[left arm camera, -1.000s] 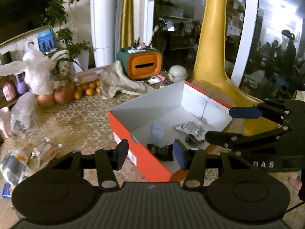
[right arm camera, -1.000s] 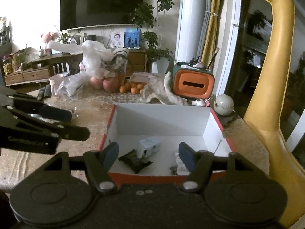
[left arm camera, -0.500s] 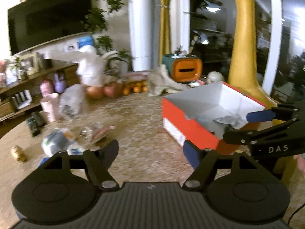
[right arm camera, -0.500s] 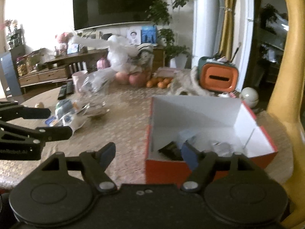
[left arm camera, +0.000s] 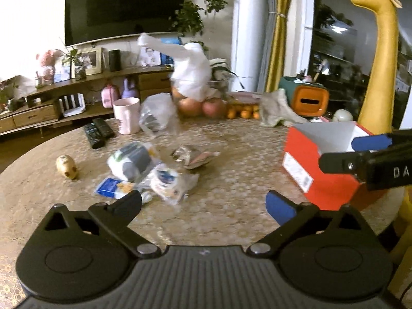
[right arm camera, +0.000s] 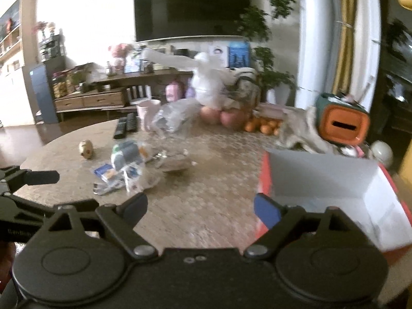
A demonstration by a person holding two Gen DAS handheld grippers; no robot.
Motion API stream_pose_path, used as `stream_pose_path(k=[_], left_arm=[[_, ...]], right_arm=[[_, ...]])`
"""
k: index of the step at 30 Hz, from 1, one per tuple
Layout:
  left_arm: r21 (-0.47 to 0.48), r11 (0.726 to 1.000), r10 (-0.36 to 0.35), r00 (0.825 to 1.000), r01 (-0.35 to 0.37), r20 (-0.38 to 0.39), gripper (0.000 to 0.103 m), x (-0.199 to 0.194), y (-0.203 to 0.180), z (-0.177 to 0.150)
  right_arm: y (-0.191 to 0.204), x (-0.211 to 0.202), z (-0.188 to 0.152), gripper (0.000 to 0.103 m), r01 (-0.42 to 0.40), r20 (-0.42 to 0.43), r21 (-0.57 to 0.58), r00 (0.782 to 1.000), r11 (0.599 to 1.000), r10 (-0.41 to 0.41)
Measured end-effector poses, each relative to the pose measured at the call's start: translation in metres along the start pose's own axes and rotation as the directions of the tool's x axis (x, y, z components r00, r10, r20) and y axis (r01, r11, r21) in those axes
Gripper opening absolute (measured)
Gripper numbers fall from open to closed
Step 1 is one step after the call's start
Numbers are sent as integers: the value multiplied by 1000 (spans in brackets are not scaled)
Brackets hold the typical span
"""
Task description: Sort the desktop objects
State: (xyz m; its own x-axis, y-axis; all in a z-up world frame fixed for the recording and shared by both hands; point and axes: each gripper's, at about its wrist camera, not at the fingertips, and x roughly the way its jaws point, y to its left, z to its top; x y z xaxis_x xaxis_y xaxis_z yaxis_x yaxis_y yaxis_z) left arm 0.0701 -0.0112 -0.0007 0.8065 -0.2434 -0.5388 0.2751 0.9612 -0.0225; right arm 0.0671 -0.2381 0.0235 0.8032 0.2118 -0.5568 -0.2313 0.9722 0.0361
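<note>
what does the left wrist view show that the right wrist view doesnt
Only the left wrist view shows the yellow giraffe's head and neck and the red box's labelled outer side. Only the right wrist view shows the box's white interior floor and the blue cabinet. Both show the packet pile, remotes, pink cup and both open grippers.

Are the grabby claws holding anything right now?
No, nothing is held. The left hand-held gripper and the right hand-held gripper are both open and bare above the round patterned table.

Living room: wall television (left arm camera: 123, 7)
</note>
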Motion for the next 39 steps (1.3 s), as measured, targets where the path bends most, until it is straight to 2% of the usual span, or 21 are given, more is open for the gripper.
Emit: stream_pose_path(k=[7, 14, 22, 32, 39], left_arm=[[-3, 998, 57, 998, -57, -7, 103, 20, 39, -3], [-27, 995, 96, 994, -98, -60, 103, 61, 79, -17], [-66, 993, 91, 988, -100, -129, 103, 114, 106, -36], [-74, 991, 106, 990, -113, -96, 103, 143, 117, -39], [-76, 989, 125, 989, -131, -80, 102, 150, 120, -44]], right_arm=[[28, 46, 17, 90, -74, -17, -48, 997, 996, 73], [52, 103, 25, 90, -131, -65, -87, 990, 988, 126], [70, 165, 24, 90, -175, -129, -110, 979, 978, 161], [90, 221, 19, 89, -231, -182, -141, 962, 963, 204], [93, 245, 12, 86, -237, -208, -125, 956, 964, 208]])
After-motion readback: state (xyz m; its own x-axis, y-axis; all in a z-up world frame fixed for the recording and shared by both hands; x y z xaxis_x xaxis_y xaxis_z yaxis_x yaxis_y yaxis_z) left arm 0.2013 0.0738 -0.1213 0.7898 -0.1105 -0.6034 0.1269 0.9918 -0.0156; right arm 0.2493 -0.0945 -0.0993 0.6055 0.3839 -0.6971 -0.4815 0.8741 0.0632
